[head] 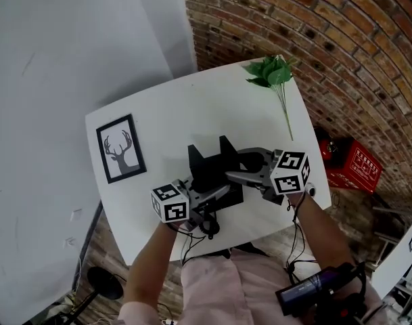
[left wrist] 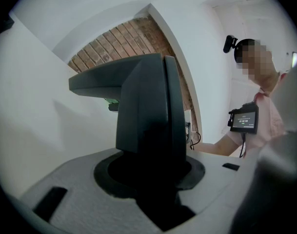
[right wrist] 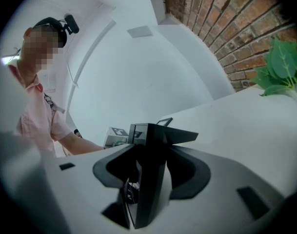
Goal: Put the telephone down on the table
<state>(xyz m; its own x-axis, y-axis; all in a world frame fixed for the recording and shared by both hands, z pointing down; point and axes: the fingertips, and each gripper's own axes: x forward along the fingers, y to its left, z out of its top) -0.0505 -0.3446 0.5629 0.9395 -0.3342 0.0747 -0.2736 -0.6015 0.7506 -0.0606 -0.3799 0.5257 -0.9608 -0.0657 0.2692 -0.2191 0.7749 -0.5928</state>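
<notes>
Telephone [head: 209, 169] clamped both sides; deer picture [head: 120, 148] only in head view.

The table [head: 192, 110] is leaving wide bare room across its far middle. A deer picture [head: 120, 148] is lying by the left edge, a leafy twig [head: 272, 73] is lying at the far right corner, and the telephone [head: 211, 168] is blocking the near middle.

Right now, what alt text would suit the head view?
A person clamps a black telephone from both sides with the left gripper and right gripper, over a white table. A framed deer picture lies to the left; a leafy green sprig at the far corner.
</notes>
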